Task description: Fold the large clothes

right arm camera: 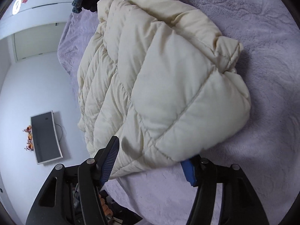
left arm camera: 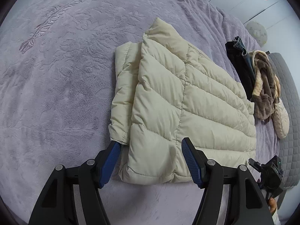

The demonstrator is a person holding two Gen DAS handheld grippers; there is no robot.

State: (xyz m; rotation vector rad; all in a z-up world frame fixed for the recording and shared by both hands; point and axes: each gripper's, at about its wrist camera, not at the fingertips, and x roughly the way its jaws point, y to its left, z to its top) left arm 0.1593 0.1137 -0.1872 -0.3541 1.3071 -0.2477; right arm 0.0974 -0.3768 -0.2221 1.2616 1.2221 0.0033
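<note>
A cream quilted puffer jacket (left arm camera: 180,101) lies folded on the lilac plush blanket (left arm camera: 56,84), collar pointing away. My left gripper (left arm camera: 150,146) is open, its blue pads either side of the jacket's near hem, with a sleeve cuff (left arm camera: 118,131) by the left pad. In the right wrist view the same jacket (right arm camera: 159,86) fills the middle. My right gripper (right arm camera: 151,150) is open around the jacket's near corner; the left finger (right arm camera: 110,157) rests against the jacket's side and the right pad (right arm camera: 188,170) is partly hidden under the hem.
Dark jeans (left arm camera: 240,63) and a brown and cream garment pile (left arm camera: 266,86) lie at the blanket's far right, beside a grey quilted mattress edge (left arm camera: 288,112). The right gripper's body (left arm camera: 270,174) shows there too. Past the bed edge (right arm camera: 71,43) are a white floor and a grey tray (right arm camera: 46,136).
</note>
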